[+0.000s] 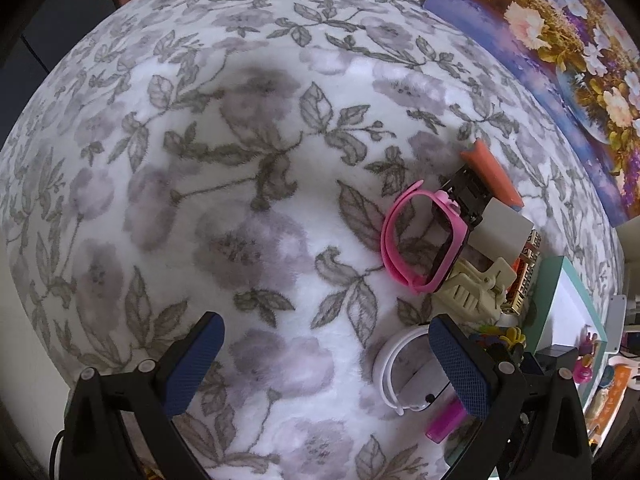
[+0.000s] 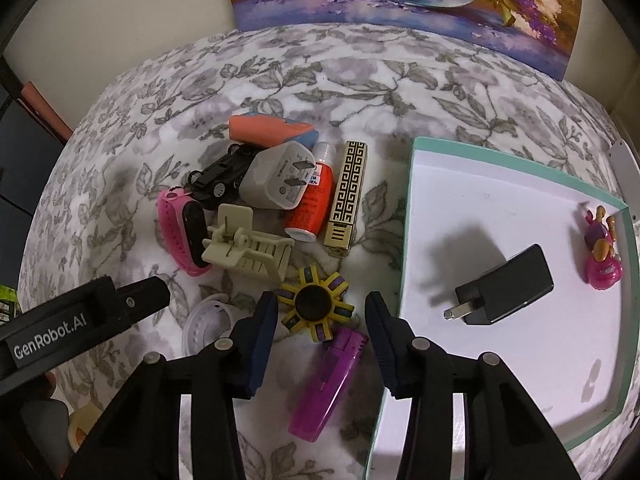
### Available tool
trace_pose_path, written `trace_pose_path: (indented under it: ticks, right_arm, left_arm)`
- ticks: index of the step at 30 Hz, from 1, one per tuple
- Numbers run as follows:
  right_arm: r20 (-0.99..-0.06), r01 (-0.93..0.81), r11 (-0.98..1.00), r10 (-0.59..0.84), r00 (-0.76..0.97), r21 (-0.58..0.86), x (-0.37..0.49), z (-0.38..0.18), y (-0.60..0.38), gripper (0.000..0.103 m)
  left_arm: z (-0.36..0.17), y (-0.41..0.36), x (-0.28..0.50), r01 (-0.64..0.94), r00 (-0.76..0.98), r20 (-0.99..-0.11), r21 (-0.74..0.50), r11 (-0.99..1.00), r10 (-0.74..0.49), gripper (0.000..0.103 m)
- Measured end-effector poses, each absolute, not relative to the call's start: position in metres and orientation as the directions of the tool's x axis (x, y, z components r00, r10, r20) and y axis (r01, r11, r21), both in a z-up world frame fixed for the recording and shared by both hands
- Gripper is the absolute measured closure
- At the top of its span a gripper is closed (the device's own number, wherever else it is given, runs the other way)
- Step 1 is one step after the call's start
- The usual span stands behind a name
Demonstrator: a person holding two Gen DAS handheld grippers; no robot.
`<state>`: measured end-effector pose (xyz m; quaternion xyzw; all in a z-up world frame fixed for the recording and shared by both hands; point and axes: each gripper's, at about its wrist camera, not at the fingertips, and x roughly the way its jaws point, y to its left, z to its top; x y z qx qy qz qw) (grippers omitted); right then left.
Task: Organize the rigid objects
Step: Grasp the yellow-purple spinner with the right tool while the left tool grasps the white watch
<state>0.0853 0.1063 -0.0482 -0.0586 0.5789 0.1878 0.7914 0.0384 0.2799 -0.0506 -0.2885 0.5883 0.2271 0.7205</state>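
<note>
A pile of small items lies on the floral blanket point(image 2: 360, 80): a yellow-purple fidget spinner point(image 2: 316, 304), a purple lighter point(image 2: 328, 384), a cream hair clip point(image 2: 248, 248), a pink watch point(image 2: 184, 232), a white plug point(image 2: 280, 176), a black toy car point(image 2: 220, 176), a red bottle point(image 2: 310, 204) and a gold patterned lighter point(image 2: 346, 192). My right gripper point(image 2: 322, 340) is open just above the spinner and the purple lighter. My left gripper point(image 1: 328, 364) is open over bare blanket, its right finger over a white watch point(image 1: 400, 368), near the pink watch point(image 1: 420, 236).
A teal-rimmed white tray point(image 2: 412, 200) at the right holds a black charger point(image 2: 504, 290) and a pink toy figure point(image 2: 600, 252). A flower painting point(image 2: 400, 0) leans on the wall behind. The left tool's black housing point(image 2: 80, 320) reaches in from the left.
</note>
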Motion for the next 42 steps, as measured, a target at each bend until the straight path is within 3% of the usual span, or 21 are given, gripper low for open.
trace_pose_path:
  ticks: [21, 42]
  right_arm:
    - [-0.947, -0.349, 0.927, 0.225, 0.230, 0.135, 0.091, -0.068, 0.112, 0.064]
    - [-0.915, -0.209, 0.954, 0.270, 0.299, 0.214, 0.100, -0.015, 0.054, 0.064]
  left_arm:
    - [-0.060, 0.277, 0.042, -0.661, 0.185, -0.982, -0.149, 0.735, -0.032, 0.000]
    - [-0.050, 0.256, 0.051, -0.578, 0.194, -0.980, -0.153, 0.802, -0.048, 0.000]
